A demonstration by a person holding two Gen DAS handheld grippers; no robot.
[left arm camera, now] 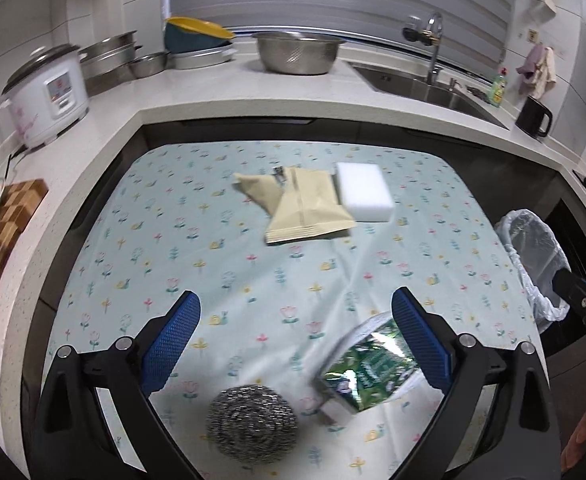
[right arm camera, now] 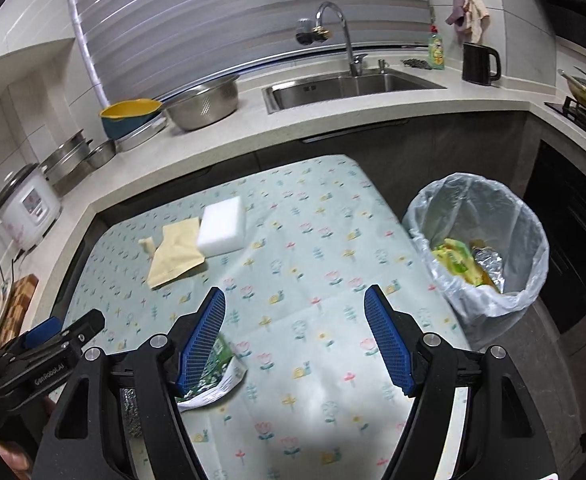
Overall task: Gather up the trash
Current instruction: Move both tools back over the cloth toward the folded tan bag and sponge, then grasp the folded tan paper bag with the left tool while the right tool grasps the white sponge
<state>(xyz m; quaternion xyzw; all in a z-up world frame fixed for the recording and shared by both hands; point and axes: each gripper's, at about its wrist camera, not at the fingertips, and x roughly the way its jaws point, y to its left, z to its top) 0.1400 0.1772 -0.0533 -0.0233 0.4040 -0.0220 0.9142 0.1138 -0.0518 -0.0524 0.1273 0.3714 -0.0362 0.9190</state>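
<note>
The left claw (left arm camera: 296, 334) hangs over the near edge of the worktop (left arm camera: 221, 276) with its blue pads spread wide and nothing between them; the wideness reads as readiness for a bulky, crinkly piece. Just past its right pad, at about four o'clock from the claw's middle, lies the green wrapper (left arm camera: 367, 364), flat on the flowered cloth and apparently touching the pad's outer side, though I cannot tell for sure. At six o'clock sits the steel scourer (left arm camera: 252, 422), a cleaning tool and probably not trash, close enough to get nudged in a grab for the wrapper.

The right claw (right arm camera: 295, 338) is likewise parted and empty, aimed across bare cloth. The same green wrapper (right arm camera: 213, 376) peeks from behind its left pad at eight o'clock. At two o'clock stands the lined bin (right arm camera: 477, 240) beside the worktop, already holding yellow and foil scraps, which explains this claw's station nearest it.

Farther out, at twelve o'clock from the left claw, the beige packet (left arm camera: 305, 208) rests against the white sponge (left arm camera: 364, 192); the sponge crowds one side of it.
</note>
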